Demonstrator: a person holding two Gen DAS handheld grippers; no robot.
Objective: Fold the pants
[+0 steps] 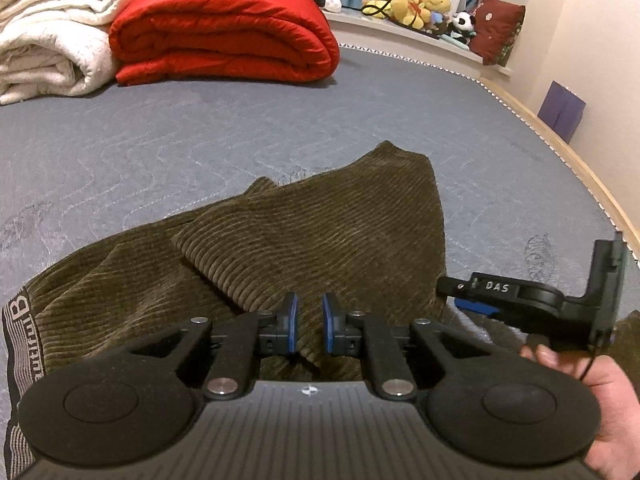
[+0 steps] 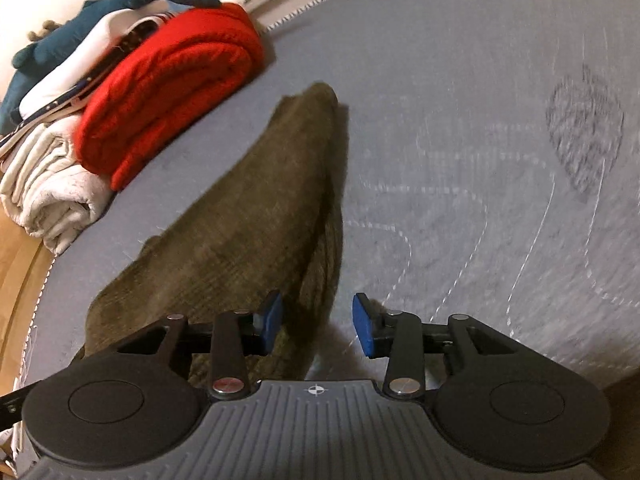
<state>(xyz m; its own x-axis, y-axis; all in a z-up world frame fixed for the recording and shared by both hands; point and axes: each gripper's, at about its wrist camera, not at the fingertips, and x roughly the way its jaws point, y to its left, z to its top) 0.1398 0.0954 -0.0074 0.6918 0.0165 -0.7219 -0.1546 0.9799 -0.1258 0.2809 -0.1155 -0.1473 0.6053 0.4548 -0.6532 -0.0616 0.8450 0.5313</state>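
Note:
Olive corduroy pants (image 1: 304,232) lie partly folded on the grey mattress (image 1: 200,128), with a patterned waistband (image 1: 16,320) at the left edge. My left gripper (image 1: 309,326) hovers over the near part of the pants, its jaws a narrow gap apart with nothing between them. My right gripper (image 1: 472,300) shows at the right, beside the pants' right edge. In the right wrist view the pants (image 2: 240,220) stretch away from the open right gripper (image 2: 318,326), whose left pad (image 2: 270,316) is over the cloth edge and right pad (image 2: 364,328) over the mattress (image 2: 480,120).
A folded red quilt (image 1: 224,32) and white blankets (image 1: 52,32) are stacked at the far left of the bed. Stuffed toys (image 1: 420,4) sit on a ledge beyond. The mattress edge and wooden frame (image 1: 580,168) curve along the right. A purple bag (image 1: 560,110) stands by the wall.

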